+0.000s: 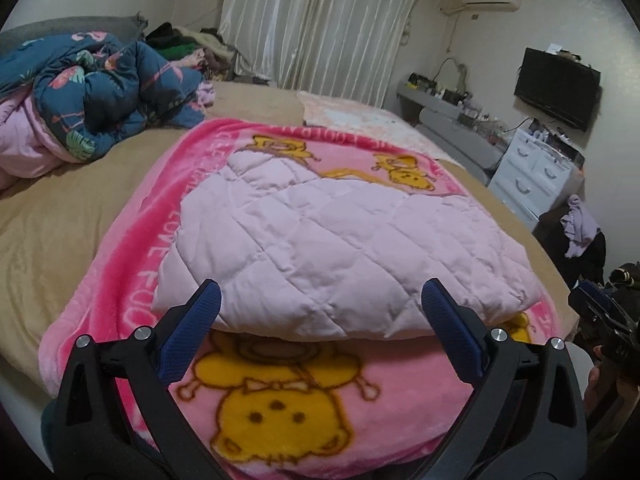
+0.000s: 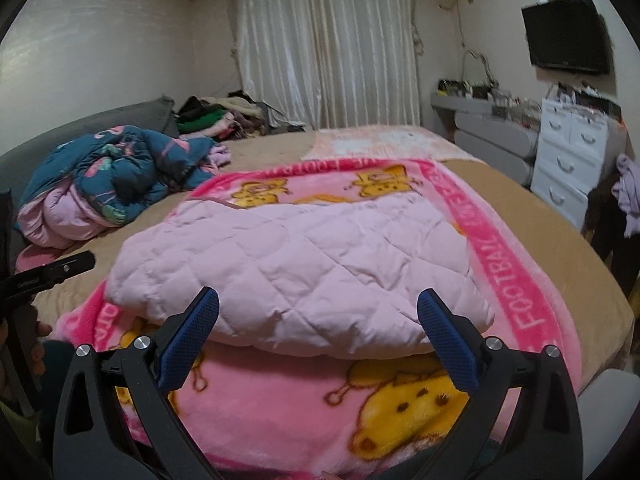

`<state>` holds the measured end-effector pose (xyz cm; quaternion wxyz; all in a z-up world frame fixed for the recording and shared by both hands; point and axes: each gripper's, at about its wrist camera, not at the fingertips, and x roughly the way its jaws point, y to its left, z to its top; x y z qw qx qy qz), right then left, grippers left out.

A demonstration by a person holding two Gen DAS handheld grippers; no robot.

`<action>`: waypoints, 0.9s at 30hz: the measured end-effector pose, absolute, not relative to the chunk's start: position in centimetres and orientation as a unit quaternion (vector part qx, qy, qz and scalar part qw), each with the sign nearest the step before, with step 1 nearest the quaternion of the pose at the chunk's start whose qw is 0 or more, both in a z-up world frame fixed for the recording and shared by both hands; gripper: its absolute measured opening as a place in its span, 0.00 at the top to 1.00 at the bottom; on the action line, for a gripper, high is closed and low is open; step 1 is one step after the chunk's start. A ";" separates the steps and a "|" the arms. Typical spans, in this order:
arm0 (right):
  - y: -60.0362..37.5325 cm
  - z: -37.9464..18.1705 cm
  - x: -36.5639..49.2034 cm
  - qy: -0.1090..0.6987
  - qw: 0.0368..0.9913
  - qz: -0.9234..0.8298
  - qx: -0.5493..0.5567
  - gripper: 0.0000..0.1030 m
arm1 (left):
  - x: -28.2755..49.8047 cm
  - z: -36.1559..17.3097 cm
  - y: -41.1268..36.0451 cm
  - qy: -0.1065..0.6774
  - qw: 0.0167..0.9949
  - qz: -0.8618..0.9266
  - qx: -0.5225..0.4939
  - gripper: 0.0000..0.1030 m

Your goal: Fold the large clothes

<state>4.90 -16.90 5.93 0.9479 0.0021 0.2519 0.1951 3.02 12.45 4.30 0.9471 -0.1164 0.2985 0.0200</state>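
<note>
A pale pink quilted garment (image 1: 328,248) lies folded in a thick bundle on a pink cartoon-bear blanket (image 1: 280,400) on the bed. It also shows in the right wrist view (image 2: 296,268) on the same blanket (image 2: 320,400). My left gripper (image 1: 320,296) is open and empty, just in front of the bundle's near edge. My right gripper (image 2: 318,304) is open and empty, also just in front of that near edge. The right gripper appears at the right edge of the left wrist view (image 1: 600,312); the left one at the left edge of the right wrist view (image 2: 52,272).
A tan sheet (image 1: 60,220) covers the bed. A crumpled blue floral duvet (image 1: 100,92) lies at the far left, with piled clothes (image 1: 188,44) behind. White drawers (image 1: 532,172) and a wall TV (image 1: 556,88) stand at the right. Curtains (image 1: 320,28) hang at the back.
</note>
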 end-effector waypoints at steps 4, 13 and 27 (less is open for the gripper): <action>-16.6 6.3 2.2 0.240 0.950 0.201 -0.010 0.04 | 0.8 3.9 11.0 0.291 0.951 0.030 -0.099 0.09; -16.2 3.5 -1.9 0.261 0.946 0.193 -0.013 0.04 | -2.4 1.6 8.9 0.293 0.952 0.033 -0.082 0.09; -14.4 2.6 -2.4 0.277 0.939 0.205 -0.020 0.04 | -2.4 1.0 8.3 0.297 0.952 0.027 -0.075 0.09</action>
